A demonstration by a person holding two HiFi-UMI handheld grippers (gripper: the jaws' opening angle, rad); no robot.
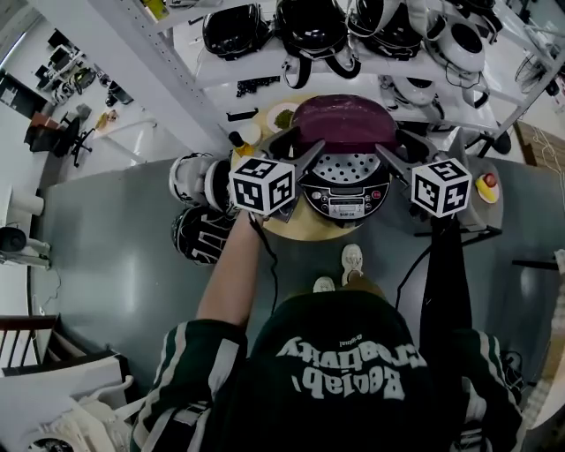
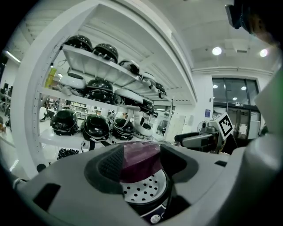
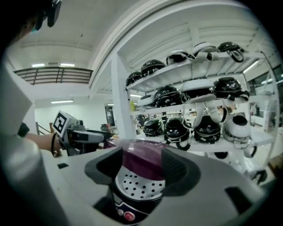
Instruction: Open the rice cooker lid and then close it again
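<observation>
Head view first: the rice cooker (image 1: 344,196) sits on the round wooden worktop (image 1: 296,231), straight ahead of you and just in front of the shelf (image 1: 265,66) stacked with helmets (image 1: 311,26). Its purple lid (image 1: 344,122) is tipped up at the back, the perforated inner plate (image 1: 344,168) shows beneath it, and the control panel (image 1: 346,205) faces you. Your left tongs (image 1: 302,152) and right tongs (image 1: 402,152) flank the lid, one on each side and near it. This view cannot settle whether either one touches it.

Left gripper view: the jaws stand well apart and grip nothing. The lid fills the gap beyond them, with the plate below it.

Right gripper view: it is the same here, with the jaws spread wide and empty, the lid and plate framed between them, and your left tongs visible across the cooker.

Treat the lid as a stiff, fairly light shell on a rear hinge, probably sprung, so expect it to resist or snap. Its glossy top looks slippery, so pinching the curved sides may slide off. The front edge or the top centre looks like the better place to bear on. The body may shift on the smooth worktop if you push forward instead of down.
</observation>
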